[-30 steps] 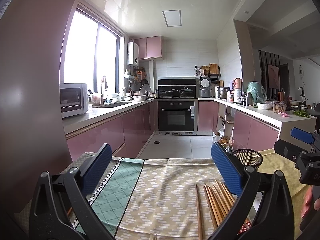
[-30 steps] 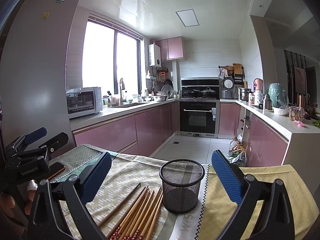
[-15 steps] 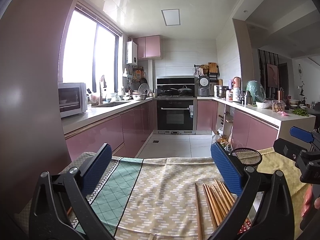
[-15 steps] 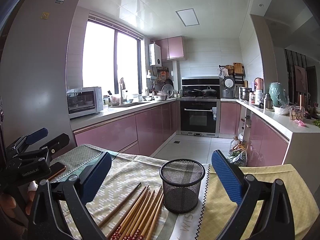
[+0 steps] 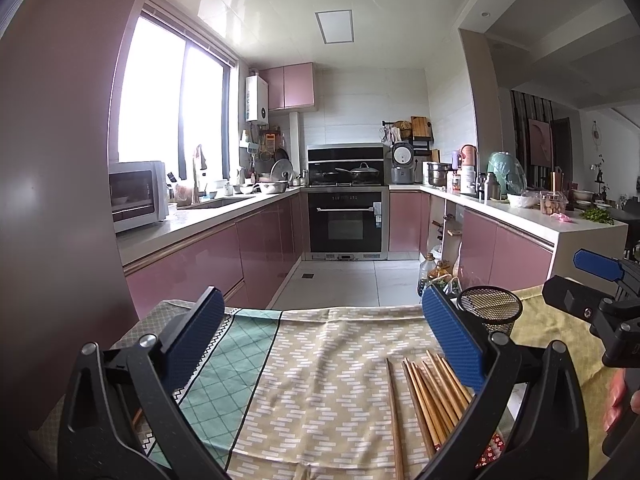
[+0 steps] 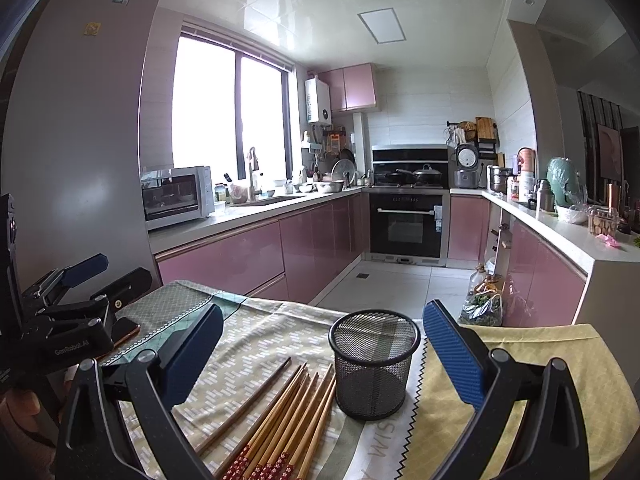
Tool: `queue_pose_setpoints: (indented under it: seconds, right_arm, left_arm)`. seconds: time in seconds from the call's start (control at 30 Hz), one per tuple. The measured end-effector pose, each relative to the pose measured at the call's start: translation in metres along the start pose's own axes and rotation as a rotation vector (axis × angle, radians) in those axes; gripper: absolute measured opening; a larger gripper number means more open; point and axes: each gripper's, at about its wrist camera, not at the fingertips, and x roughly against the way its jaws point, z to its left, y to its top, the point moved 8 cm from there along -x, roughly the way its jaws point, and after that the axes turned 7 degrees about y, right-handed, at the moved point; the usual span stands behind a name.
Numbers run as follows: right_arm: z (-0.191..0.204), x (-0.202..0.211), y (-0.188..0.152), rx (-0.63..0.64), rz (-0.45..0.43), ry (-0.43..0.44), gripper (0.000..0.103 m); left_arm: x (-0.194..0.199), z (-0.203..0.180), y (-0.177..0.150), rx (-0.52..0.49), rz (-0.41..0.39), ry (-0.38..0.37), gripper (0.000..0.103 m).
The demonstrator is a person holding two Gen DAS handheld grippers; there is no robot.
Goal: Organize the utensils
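Several wooden chopsticks point(image 6: 286, 420) with red patterned ends lie side by side on the patterned tablecloth point(image 6: 256, 344), just left of an upright, empty black mesh holder point(image 6: 373, 364). My right gripper point(image 6: 320, 356) hovers open above them, nothing between its fingers. In the left wrist view the chopsticks point(image 5: 424, 396) lie at lower right, partly under the right blue pad, and the mesh holder point(image 5: 489, 311) stands beyond them. My left gripper point(image 5: 318, 344) is open and empty over the cloth. Each gripper shows at the edge of the other's view.
A yellow cloth point(image 6: 520, 364) covers the table's right part, a green-patterned cloth point(image 5: 236, 364) the left. A phone point(image 6: 125, 329) lies near the table's left edge. Beyond the far table edge is a kitchen with pink cabinets point(image 5: 224, 256), an oven point(image 5: 346, 220) and tiled floor.
Both views have shifted only slightly; the chopsticks and the holder lie where they were and both grippers stay open.
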Motion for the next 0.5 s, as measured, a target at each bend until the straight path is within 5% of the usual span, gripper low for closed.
queue_pose_setpoints:
  seconds: [0.2,0.5]
  right_arm:
    - [0.007,-0.019,-0.028,-0.008,0.169,0.086,0.096]
    - [0.002,-0.062,-0.108,-0.046,0.52,0.105,0.051]
  left_arm:
    - [-0.02,-0.006,-0.021,-0.032,0.109,-0.062,0.094]
    - [-0.064,-0.036,-0.092,-0.141,0.412,-0.209,0.067]
